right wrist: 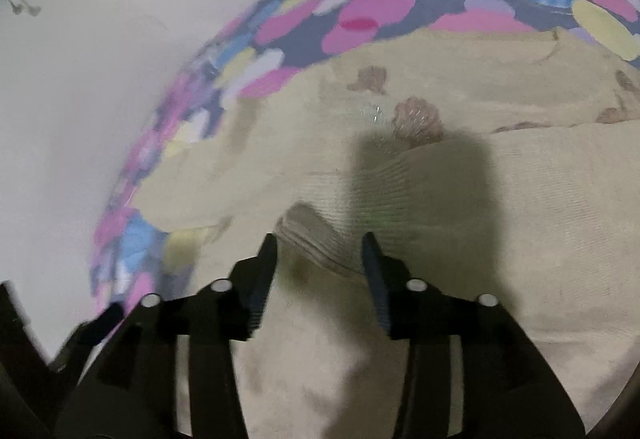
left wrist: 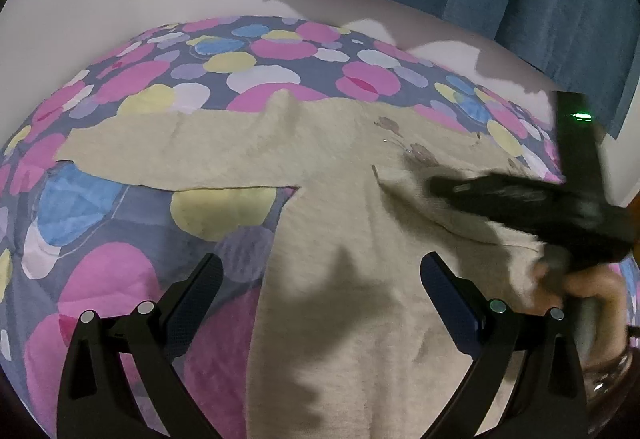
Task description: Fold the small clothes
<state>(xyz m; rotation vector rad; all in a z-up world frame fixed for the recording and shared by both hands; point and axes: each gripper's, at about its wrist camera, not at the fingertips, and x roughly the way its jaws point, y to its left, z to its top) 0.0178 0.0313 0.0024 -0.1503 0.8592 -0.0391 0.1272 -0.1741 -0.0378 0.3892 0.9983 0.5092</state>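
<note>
Between the parted fingers of the right gripper point(right wrist: 320, 251), a folded beige sleeve cuff point(right wrist: 310, 235), not pinched; left gripper point(left wrist: 320, 279) wide above the sweater point(left wrist: 340, 239), apparently waiting.

The left gripper point(left wrist: 320, 275) is matte black, with two angled arms joined by linkages and round silver pivot caps at each joint. Its fingers point(left wrist: 444, 287) carry dark blue, finely ribbed pads. The right gripper point(right wrist: 320, 259) has the same black frame, silver caps and ribbed pads. From the left wrist view its black body bears a small green light point(left wrist: 582, 115).
</note>
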